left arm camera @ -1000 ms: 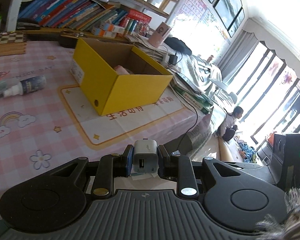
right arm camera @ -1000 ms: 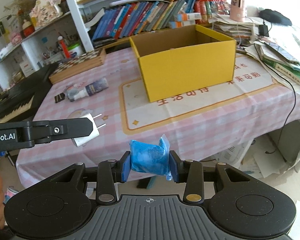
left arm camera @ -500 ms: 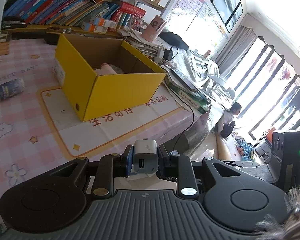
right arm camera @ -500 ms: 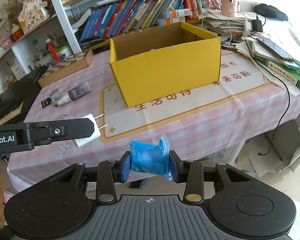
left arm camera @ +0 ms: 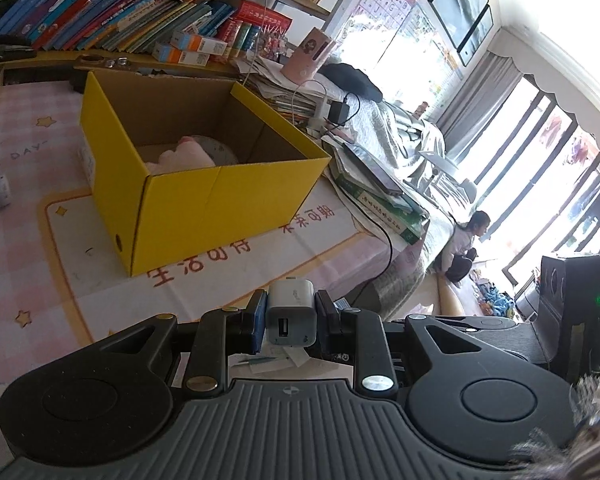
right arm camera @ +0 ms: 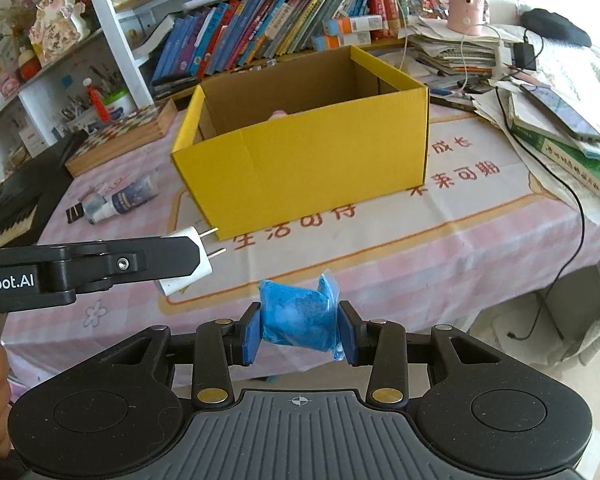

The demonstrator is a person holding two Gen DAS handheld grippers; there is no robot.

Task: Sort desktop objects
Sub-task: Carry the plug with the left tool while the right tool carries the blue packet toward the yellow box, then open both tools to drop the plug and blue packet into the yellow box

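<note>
My left gripper [left arm camera: 291,318] is shut on a white USB charger plug [left arm camera: 290,311], held in the air in front of the open yellow cardboard box [left arm camera: 224,204]. The same plug [right arm camera: 188,258] shows in the right wrist view, prongs toward the box [right arm camera: 312,168], gripped by the left gripper [right arm camera: 180,256]. My right gripper [right arm camera: 298,334] is shut on a blue plastic packet [right arm camera: 298,314], above the table's near edge. A pink soft item [left arm camera: 184,156] lies inside the box.
A small bottle [right arm camera: 118,202] and a black clip [right arm camera: 74,213] lie on the pink checked tablecloth [right arm camera: 480,248] left of the box. A chessboard box [right arm camera: 120,140] stands behind. Piled books and cables [right arm camera: 560,136] crowd the right. A bookshelf [right arm camera: 260,36] lines the back.
Both grippers have moved forward toward the yellow box, which now looks larger. The left wrist view has swung right, so the bottle has slid off its left edge. Both grips are unchanged.
</note>
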